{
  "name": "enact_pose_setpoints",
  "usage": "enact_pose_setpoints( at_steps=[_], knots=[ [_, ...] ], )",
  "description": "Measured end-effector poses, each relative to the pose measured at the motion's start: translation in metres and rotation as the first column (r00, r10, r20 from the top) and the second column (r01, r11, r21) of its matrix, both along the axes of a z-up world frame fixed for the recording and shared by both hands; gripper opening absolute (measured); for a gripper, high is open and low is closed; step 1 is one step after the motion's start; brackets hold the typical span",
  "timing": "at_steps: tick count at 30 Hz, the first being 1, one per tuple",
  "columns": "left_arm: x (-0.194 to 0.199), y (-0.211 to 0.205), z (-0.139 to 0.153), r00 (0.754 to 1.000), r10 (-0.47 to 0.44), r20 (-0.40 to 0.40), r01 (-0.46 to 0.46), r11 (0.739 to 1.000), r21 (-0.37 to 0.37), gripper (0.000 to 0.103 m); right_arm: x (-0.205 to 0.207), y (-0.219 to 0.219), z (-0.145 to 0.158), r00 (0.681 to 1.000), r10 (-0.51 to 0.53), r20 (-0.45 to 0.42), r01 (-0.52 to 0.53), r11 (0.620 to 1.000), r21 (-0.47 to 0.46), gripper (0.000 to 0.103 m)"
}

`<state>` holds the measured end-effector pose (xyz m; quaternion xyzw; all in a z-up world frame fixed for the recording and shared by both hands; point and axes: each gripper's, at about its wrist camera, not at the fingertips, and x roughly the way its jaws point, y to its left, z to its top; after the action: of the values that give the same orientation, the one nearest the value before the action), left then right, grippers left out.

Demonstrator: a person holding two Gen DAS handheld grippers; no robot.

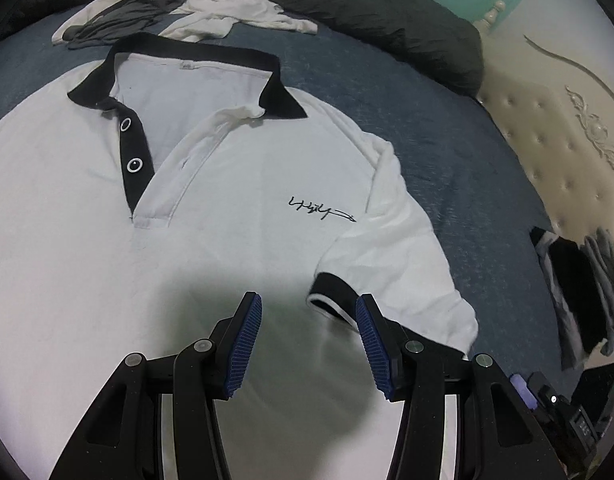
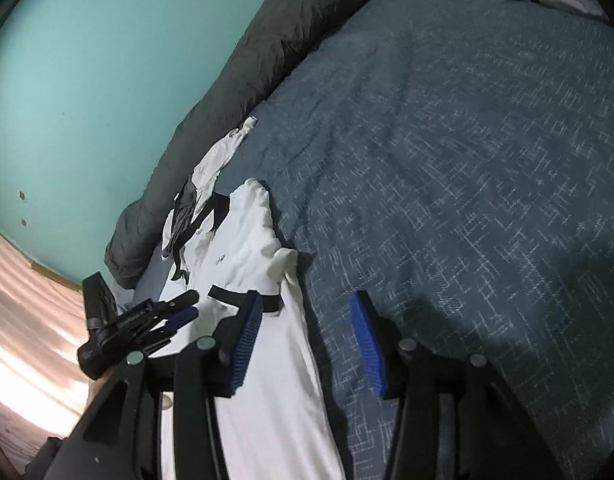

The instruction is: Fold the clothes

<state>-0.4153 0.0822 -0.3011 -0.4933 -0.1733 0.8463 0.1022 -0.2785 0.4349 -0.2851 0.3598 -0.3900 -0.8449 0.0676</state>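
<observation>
A white polo shirt (image 1: 211, 184) with a black collar (image 1: 195, 50) and black-edged sleeve cuff (image 1: 333, 292) lies flat, front up, on the blue bedspread (image 1: 447, 152). My left gripper (image 1: 309, 312) is open and empty, hovering over the shirt's chest beside the folded-in right sleeve. In the right wrist view the shirt (image 2: 247, 256) lies at the left, and my right gripper (image 2: 305, 312) is open and empty over the shirt's side edge and the bedspread (image 2: 467, 160). The left gripper (image 2: 175, 312) also shows there at the left.
A pile of white and grey clothes (image 1: 179, 16) lies beyond the collar. A dark grey duvet roll (image 1: 387, 16) runs along the far edge. Folded dark clothes (image 1: 579, 288) sit at the right by the padded headboard (image 1: 555, 128). A teal wall (image 2: 107, 80) stands behind.
</observation>
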Motion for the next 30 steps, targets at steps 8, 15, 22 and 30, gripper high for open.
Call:
enact_pose_setpoints(
  at_steps=[8, 15, 22, 30],
  knots=[
    [-0.008, 0.009, -0.007, 1.0, -0.03, -0.009, 0.03, 0.999, 0.019, 0.025, -0.004, 0.008, -0.004, 1.0, -0.003, -0.003, 0.003, 1.0, -0.003, 0.047],
    [-0.008, 0.01, 0.002, 0.999, -0.023, -0.035, 0.023, 1.0, 0.011, 0.004, -0.005, 0.009, -0.006, 1.0, 0.007, 0.003, -0.007, 1.0, -0.024, 0.047],
    [-0.015, 0.002, 0.012, 0.999, 0.021, -0.05, -0.02, 1.0, 0.01, 0.004, -0.003, 0.015, -0.008, 1.0, -0.011, 0.008, 0.011, 0.999, -0.038, 0.047],
    [-0.026, -0.002, -0.008, 0.998, 0.052, 0.02, -0.052, 0.999, -0.012, 0.004, -0.004, 0.014, -0.009, 1.0, -0.002, 0.013, 0.003, 0.999, -0.044, 0.047]
  ],
)
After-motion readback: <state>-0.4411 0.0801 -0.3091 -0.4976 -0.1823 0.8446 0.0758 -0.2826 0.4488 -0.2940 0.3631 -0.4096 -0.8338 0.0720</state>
